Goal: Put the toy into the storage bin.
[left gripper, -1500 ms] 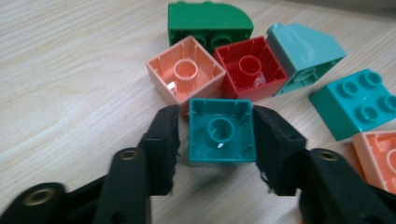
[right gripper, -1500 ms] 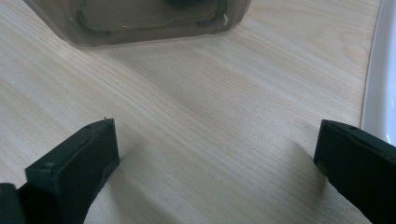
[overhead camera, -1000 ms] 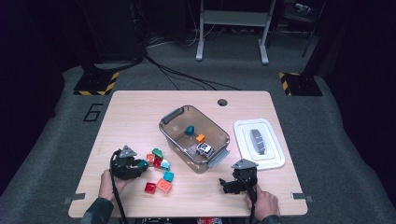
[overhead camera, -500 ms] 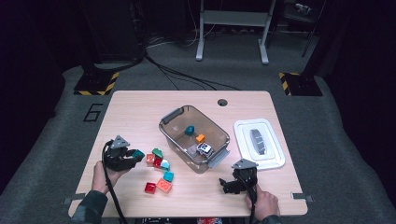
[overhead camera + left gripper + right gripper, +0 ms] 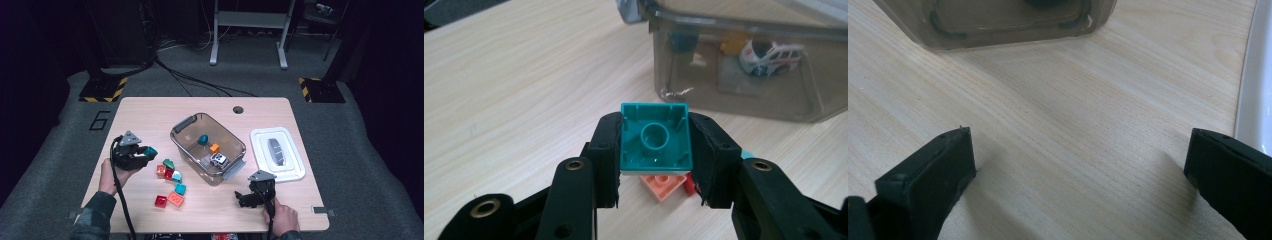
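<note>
wooden table [image 5: 150, 112], left gripper [image 5: 655, 150] pinching teal brick [image 5: 655, 137], right gripper [image 5: 1078, 165] spread

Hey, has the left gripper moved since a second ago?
Yes. In the high view the left gripper, shut on a teal brick, has gone up and leftward, away from the loose bricks on the table.

A light wooden table [image 5: 150, 115] is standing on grey carpet. A see-through brown bin [image 5: 186, 141] is sitting near its middle. At three o'clock from the bin, a white lid [image 5: 295, 167] is lying flat. At eight o'clock, small toy blocks [image 5: 170, 187], red, green, teal and orange, are lying close together.
</note>
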A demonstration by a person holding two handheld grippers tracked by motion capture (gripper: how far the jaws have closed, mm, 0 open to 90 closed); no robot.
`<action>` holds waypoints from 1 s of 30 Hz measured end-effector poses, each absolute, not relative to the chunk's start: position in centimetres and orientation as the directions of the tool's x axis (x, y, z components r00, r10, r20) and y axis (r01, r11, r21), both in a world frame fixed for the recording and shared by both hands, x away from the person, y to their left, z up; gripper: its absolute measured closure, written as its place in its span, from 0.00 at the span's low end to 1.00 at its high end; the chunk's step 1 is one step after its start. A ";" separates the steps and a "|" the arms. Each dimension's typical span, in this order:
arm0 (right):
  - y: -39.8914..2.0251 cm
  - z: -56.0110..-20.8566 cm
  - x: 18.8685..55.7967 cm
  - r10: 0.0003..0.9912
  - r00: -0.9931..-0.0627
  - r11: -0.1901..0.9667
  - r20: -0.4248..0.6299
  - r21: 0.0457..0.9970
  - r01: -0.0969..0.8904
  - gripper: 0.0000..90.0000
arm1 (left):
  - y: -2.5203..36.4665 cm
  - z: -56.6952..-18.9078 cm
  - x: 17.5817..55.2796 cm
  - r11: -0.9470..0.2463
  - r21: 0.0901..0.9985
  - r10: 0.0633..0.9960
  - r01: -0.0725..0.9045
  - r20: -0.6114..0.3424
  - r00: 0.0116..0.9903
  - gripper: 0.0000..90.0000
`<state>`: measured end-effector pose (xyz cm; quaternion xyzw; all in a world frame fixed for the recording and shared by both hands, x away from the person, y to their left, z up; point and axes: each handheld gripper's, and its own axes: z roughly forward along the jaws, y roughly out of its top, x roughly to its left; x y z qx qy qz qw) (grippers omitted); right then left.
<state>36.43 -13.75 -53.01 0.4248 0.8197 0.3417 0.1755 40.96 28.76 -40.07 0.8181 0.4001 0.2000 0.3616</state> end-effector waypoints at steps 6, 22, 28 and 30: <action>-13.7 -53.0 36.4 0.817 -0.577 0.405 0.003 0.710 0.577 0.00 | 27.8 -38.4 41.9 -0.441 0.754 0.790 0.487 0.068 0.610 0.66; -13.8 -53.0 36.4 0.816 -0.578 0.406 0.003 0.709 0.576 0.00 | 24.5 -35.6 44.5 -0.490 0.752 0.752 0.441 0.109 0.650 0.66; -13.8 -53.0 36.4 0.816 -0.578 0.406 0.003 0.709 0.576 0.00 | 22.7 -35.7 45.4 -0.501 0.747 0.739 0.437 0.107 0.665 0.66; -13.8 -53.0 36.4 0.816 -0.578 0.406 0.003 0.710 0.576 0.00 | 22.3 -35.9 45.6 -0.508 0.743 0.735 0.436 0.109 0.670 0.66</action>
